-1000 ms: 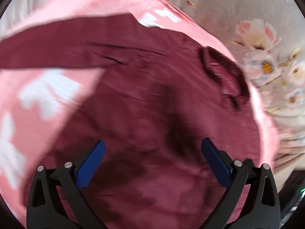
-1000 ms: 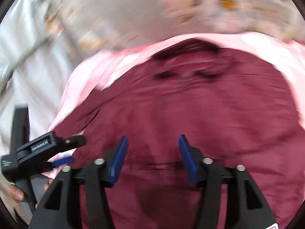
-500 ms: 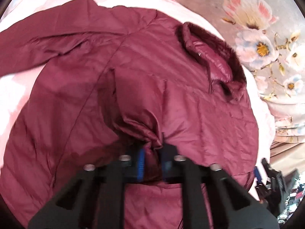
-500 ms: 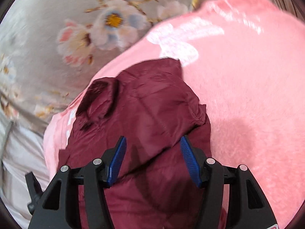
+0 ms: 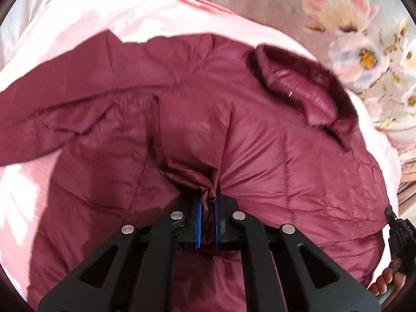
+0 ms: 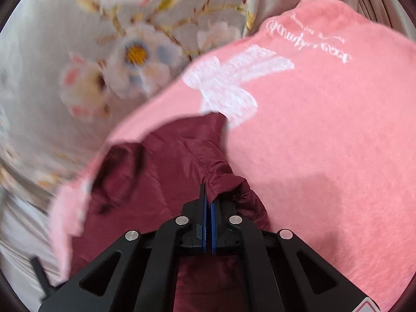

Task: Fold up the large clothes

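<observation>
A dark red padded jacket [image 5: 273, 156] lies spread on a pink blanket [image 5: 78, 20], its collar [image 5: 299, 91] toward the upper right and one sleeve [image 5: 65, 109] stretched out to the left. My left gripper [image 5: 208, 208] is shut on a bunched fold in the middle of the jacket's body. In the right wrist view the jacket [image 6: 169, 161] reaches up to a corner near a white bow print. My right gripper [image 6: 208, 208] has its jaws closing tight, with the jacket's right-hand edge pinched between the blue pads.
The pink blanket [image 6: 325, 143] lies over a grey floral bedsheet [image 6: 104, 52], which also shows at the upper right as the sheet [image 5: 364, 39]. A hand's fingers [image 5: 387, 280] and the black body of the other gripper [image 5: 400, 234] sit at the jacket's right edge.
Both grippers came down onto the jacket and went from open to shut on its fabric, the left first, then the right. The right view swung toward the jacket's edge.
</observation>
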The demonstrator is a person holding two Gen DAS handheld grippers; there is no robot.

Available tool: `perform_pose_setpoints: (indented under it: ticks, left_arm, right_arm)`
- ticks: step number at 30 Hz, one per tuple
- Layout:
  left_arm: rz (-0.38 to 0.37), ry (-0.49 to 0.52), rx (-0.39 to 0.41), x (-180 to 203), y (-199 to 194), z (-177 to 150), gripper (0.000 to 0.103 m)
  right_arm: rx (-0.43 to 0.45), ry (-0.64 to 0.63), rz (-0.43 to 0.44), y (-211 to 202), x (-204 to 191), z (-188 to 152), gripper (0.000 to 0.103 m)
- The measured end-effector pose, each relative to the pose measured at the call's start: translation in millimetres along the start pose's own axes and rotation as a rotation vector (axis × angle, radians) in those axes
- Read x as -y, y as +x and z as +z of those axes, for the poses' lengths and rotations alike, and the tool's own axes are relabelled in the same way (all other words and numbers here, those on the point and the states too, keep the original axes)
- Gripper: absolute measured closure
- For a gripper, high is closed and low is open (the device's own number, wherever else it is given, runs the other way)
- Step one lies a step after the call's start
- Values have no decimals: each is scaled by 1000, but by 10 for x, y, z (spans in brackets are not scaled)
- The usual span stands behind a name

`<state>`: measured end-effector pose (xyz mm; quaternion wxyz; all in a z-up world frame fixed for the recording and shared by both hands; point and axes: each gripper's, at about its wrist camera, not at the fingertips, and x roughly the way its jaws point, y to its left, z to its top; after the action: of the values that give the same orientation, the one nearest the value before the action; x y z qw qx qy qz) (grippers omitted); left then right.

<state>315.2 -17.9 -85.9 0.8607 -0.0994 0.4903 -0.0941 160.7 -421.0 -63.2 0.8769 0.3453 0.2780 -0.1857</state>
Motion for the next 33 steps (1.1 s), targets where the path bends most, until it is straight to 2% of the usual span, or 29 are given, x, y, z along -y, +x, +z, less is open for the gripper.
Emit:
perform_pose_setpoints:
  ticks: [3,6,9,10,11,13,14,16,19,21,23,27,29,33]
  left_arm:
    - [35,53,45,58,16,-91,97]
    - [81,115,110,127,24,-202,95]
    - [120,151,142,201,15,-248,95]
    - [117,149,142,194,4,-232,94]
    - [114,147,137,170,-27,-229,91]
    - [148,120,128,79,-214,-241,73]
    - [158,97,137,45,-336,-252,70]
    - [154,52,184,18,-628,-235,70]
    - [55,60,193,210,-808,-151,69]
    - [27,98,163,395,-718,-125,68]
    - [47,144,131,559,-533,-150,69]
    - [87,177,53,631,-108,-297,68]
    - [95,199,92,620,-76,-387,68]
    - [133,240,143,677,-49,-473,65]
  right_arm:
    - [-72,-55,-93,268,57,-130,103]
    - [-63,-88,-111,330,57,-146,103]
    - [-68,-131,-149,325,21,-154,102]
    - [-62,-130,-176,253,2,-147,96]
    - [-43,-126,-191,133,-13,-195,92]
    - [33,-145,-209,-163,-118,-228,89]
    - [58,-172,-204,-275,-189,-263,89]
    - [87,-248,-174,-436,-417,-325,89]
    - [45,-410,-83,-400,-930,-522,89]
    - [-4,-479,-33,-261,-1160,-672,90]
    - [-62,-536,-13,-72,-1334,-849,90]
    - [-160,-572,-39,295,-1378,-1082,90]
    - [-178,-565,-39,384,-1295,-1164,91]
    - [-156,-576,-48,414,-1269,-1232,91]
